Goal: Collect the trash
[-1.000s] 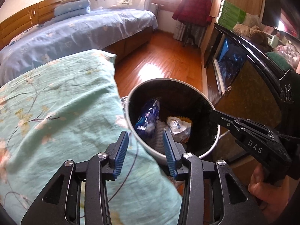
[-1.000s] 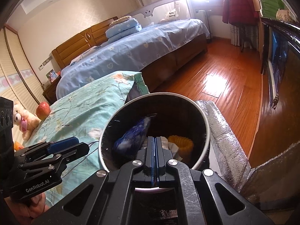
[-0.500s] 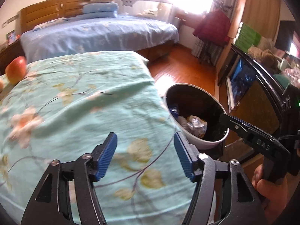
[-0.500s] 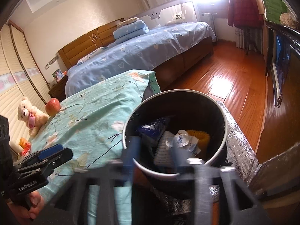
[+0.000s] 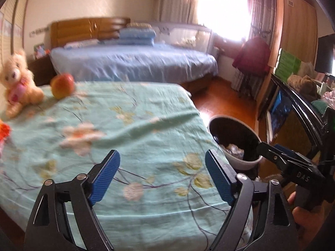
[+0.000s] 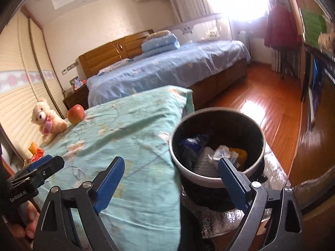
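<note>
A round black trash bin with a pale rim stands on the floor beside the teal floral bed. It holds a blue wrapper, crumpled white paper and something yellow. My right gripper is open and empty, just in front of the bin's near rim. My left gripper is open and empty above the bed, with the bin to its right. Orange wrappers lie at the bed's far left edge; they also show in the left wrist view.
A teddy bear and an apple sit at the head of the teal bed. A second blue bed lies behind. A dark TV cabinet lines the right wall. Silver foil matting lies under the bin on the wooden floor.
My right gripper has opened from shut and drawn back from the bin. My left gripper has opened wider and swung left from the bin to over the teal bed.
</note>
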A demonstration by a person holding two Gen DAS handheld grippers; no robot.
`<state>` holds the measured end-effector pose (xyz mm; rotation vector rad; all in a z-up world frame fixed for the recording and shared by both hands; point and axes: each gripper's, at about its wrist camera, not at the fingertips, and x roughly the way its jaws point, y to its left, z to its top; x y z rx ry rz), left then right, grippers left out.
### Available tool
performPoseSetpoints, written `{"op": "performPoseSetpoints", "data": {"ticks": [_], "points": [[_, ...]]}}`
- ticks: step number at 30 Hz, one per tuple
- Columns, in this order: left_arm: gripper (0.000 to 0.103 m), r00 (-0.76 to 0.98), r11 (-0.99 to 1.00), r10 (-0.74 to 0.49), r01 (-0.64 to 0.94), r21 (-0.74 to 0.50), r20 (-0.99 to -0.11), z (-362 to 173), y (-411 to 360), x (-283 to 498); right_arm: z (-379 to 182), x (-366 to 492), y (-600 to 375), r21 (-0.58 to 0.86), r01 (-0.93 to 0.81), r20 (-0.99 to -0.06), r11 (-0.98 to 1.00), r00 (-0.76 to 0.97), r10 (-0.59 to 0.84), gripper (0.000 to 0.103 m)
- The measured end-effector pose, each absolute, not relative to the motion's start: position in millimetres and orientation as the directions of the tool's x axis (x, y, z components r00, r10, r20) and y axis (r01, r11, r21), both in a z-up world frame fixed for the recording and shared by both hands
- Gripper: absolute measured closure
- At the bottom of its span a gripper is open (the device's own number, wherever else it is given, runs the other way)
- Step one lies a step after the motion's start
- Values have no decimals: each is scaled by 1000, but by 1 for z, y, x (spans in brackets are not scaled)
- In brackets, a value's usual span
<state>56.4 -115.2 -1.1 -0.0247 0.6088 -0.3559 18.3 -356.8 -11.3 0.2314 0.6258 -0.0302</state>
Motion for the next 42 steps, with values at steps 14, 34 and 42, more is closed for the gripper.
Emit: {"op": "performPoseSetpoints", "data": {"ticks": [14,34,42], "points": [[0,923,991,-125,131,-8,-364,14,-73,11,22,-18,-302,93,90,-387,992,921,-48,0],[0,926,994,-81,100,34,-369,9,-76,-1,19,-29,-291,40,75,-349,996,935,-56,0],[0,928,994,-80,101,37,-363,10,-77,-3,19,-30,-288,29,70,-354,997,934,-55,0]]}}
